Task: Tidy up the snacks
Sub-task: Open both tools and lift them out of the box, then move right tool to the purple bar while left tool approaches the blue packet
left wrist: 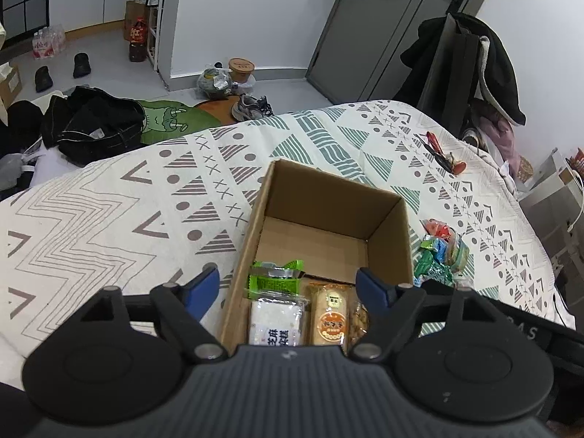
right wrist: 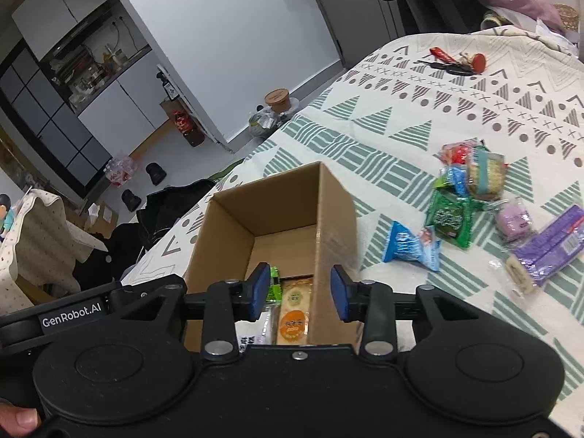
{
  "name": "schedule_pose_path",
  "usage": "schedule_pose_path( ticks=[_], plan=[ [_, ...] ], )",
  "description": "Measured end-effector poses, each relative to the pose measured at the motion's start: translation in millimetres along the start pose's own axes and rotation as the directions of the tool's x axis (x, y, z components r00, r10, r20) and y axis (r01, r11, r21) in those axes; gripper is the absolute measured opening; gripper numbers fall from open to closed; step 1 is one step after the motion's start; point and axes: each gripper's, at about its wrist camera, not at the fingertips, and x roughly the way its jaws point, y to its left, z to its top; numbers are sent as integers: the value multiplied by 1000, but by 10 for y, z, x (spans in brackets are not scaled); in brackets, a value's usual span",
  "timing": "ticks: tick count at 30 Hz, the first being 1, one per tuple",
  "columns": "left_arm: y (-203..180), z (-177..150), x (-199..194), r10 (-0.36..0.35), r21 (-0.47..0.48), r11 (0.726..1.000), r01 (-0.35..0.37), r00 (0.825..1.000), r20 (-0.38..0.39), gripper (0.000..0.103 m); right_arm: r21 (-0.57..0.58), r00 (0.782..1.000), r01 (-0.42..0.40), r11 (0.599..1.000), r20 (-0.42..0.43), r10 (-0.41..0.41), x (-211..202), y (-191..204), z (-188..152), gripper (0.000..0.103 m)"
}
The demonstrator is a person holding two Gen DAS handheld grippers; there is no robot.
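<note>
While both grippers are hovering over the cardboard box [left wrist: 321, 219] on the patterned bedspread [left wrist: 109, 200], the only fully legible writing is showing on the right tool's arm: "GenRobot.AI" in white, with part of a thumb [right wrist: 20, 419] at that view's lower left corner. The left gripper [left wrist: 288, 284] is standing spread wide with nothing between its blue pads [left wrist: 204, 284], its jaws straddling the packets at the box's near end. There a white packet [left wrist: 275, 323] is carrying dark Chinese characters, cut off by the tool body; a green packet [left wrist: 275, 277] is lying just beyond it, and an orange-labelled rice cracker [left wrist: 330, 315] is lying beside it, its round label too small to read. The right gripper [right wrist: 299, 294] is parted, gripping nothing, with the box's right wall rising between its fingers. Loose snacks are lying on the bedspread right of the box: a blue packet [right wrist: 412, 246], a green seaweed-style packet [right wrist: 449, 221] and a purple wrapper [right wrist: 554, 244], print unreadable. Keys with a red tag [right wrist: 456, 62] are lying farther off.
</note>
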Motion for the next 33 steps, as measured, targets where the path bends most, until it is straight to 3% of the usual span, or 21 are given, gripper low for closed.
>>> schedule_pose_path(
  ticks=[8, 15, 18, 33],
  plan=[
    [-254, -33, -26, -20, 28, 999, 20, 1000, 2, 87, 1, 999, 50, 999, -1, -50, -213, -256, 32, 51],
    [-542, -81, -34, -28, 67, 997, 27, 1000, 11, 95, 27, 997, 70, 997, 29, -71, -423, -528, 69, 82],
    [-681, -114, -21, -36, 86, 996, 35, 999, 8, 97, 41, 996, 84, 996, 36, -85, -494, -693, 87, 89],
    [-1306, -218, 79, -109, 157, 982, 105, 994, 19, 97, 155, 987, 141, 978, 52, -151, -673, -1392, 82, 90]
  ],
)
